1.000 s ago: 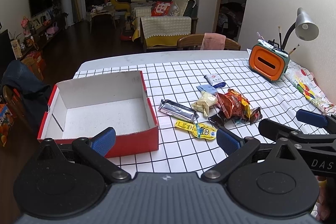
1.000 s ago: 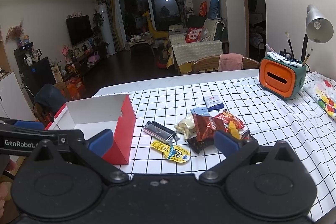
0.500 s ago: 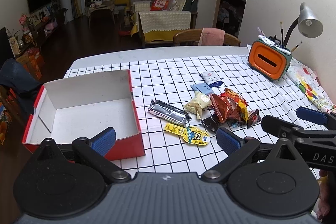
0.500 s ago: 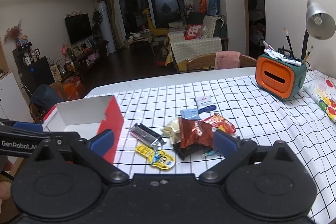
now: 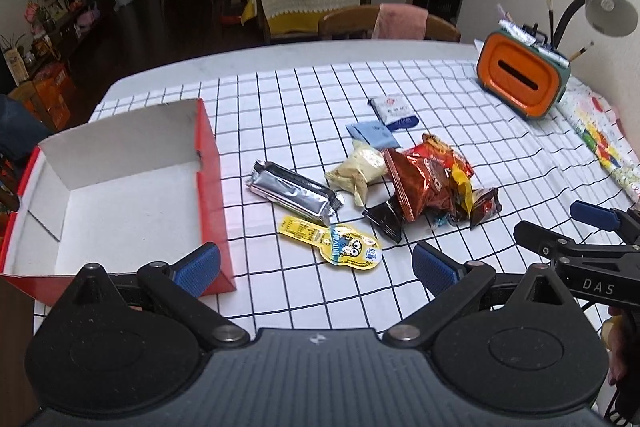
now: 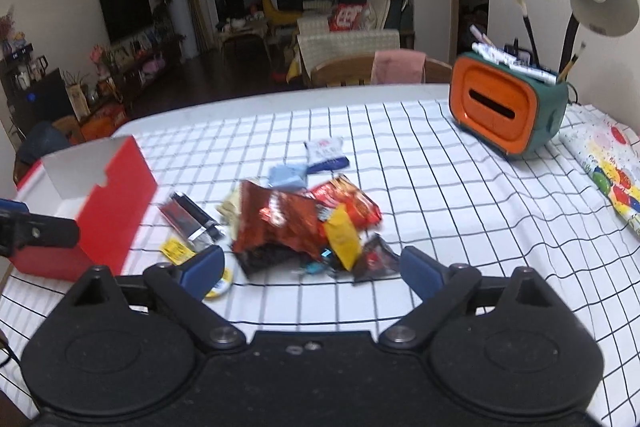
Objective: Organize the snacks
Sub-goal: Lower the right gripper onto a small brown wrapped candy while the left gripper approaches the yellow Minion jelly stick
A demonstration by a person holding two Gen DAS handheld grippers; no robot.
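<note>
A pile of snacks lies on the checked tablecloth: a silver bar, a yellow cartoon pouch, a pale bag, red-brown crisp bags, a blue packet and a white sachet. Left of the pile stands an open red box, white inside and holding nothing. My left gripper hangs open just short of the yellow pouch. My right gripper is over the near edge of the crisp bags, its jaws closing, with no pad pressing on anything.
An orange and green tissue holder with pens and a desk lamp stand at the back right. A patterned roll lies along the right edge. A wooden chair stands beyond the table.
Both grippers have moved forward and down toward the snack pile, so the snacks and box appear larger and nearer. The right jaws have narrowed a little.
</note>
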